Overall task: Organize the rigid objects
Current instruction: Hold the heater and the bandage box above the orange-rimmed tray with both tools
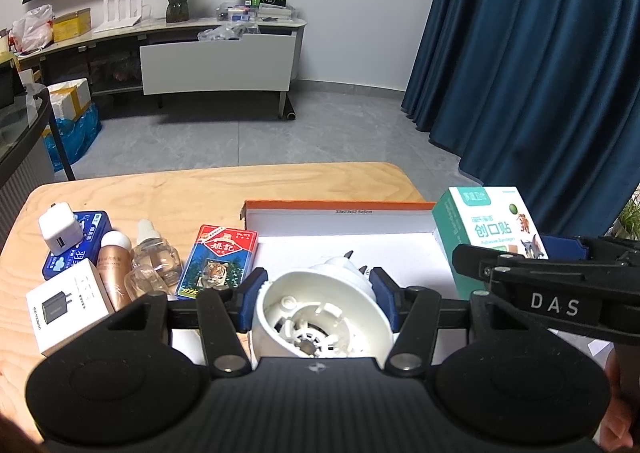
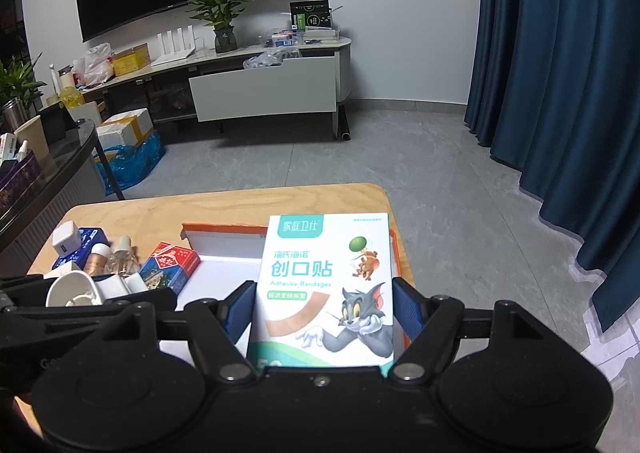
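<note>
Wooden table, loose items at left, open white tray far centre. My left gripper pinches a white plastic gadget; my right gripper clamps the bandage box, both held over the tray, presumably for filing.

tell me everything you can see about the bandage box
The adhesive bandage box is a white and teal cardboard carton, closed, printed with a cartoon cat and mouse. It stands upright, clamped at its side edges between the right gripper's blue pads, above the right part of the orange-rimmed white tray.
</note>
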Demonstrator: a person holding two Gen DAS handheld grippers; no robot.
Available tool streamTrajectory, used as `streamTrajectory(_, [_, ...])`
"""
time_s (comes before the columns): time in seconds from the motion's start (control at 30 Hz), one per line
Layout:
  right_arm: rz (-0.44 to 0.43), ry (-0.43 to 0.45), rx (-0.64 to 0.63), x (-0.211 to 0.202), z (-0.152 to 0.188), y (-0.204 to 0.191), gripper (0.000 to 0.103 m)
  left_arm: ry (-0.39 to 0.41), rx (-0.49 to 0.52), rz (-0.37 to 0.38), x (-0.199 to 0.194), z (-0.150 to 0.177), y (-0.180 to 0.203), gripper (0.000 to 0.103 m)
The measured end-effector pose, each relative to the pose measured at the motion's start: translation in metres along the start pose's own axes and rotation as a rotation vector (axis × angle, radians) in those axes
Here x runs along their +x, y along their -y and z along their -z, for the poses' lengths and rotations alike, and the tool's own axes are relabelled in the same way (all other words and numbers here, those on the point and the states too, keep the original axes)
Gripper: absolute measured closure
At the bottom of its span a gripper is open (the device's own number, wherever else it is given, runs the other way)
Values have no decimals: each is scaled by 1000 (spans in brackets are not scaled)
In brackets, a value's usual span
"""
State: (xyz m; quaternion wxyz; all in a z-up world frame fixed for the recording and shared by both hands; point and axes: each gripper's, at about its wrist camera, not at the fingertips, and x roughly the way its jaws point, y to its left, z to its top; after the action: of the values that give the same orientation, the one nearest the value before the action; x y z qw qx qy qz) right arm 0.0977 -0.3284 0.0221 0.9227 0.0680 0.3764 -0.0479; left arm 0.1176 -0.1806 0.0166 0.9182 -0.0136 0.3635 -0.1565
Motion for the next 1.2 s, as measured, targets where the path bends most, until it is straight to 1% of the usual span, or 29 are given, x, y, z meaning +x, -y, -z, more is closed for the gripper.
streamTrajectory(0.63, [13,-6,-2,0,-1,-2,17,10,-3,4,-1,1,-1,46])
streamTrajectory(1.2, [17,-18,3,7,2,-2,17,-1,-7,7,4,1,-3,46])
